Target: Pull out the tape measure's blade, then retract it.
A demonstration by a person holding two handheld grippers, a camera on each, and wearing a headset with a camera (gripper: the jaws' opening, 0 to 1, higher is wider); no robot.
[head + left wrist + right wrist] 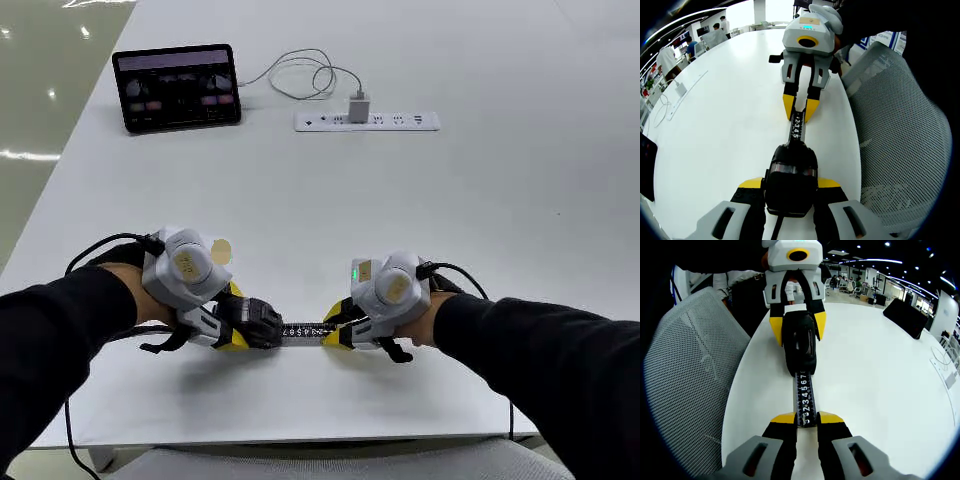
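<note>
Right, left gripper (pixel 790 183) first: its yellow-tipped jaws are clamped on the black tape measure case (pixel 791 172), one against each side. The case lies on the white workbench (pixel 420 210), close to the near edge. Facing the case head-on, the right gripper (pixel 806 418) has its jaws pinched together on the end of the blade (pixel 805 390). The blade is out a short way from the case mouth, lying flat on the tabletop between the two grippers, white numerals on black facing up. Black sleeves (pixel 60 320) reach in from either side of the case. Off the table edge on the near side of the case is a grey mesh chair (pixel 900 125). Well beyond the case, far across the table, a tablet (pixel 177 87) stands propped with its screen lit. Right of it lies a white power strip (pixel 400 121) with a white charger (pixel 359 105) plugged in, and a cable (pixel 300 78) loops back to the tablet
</note>
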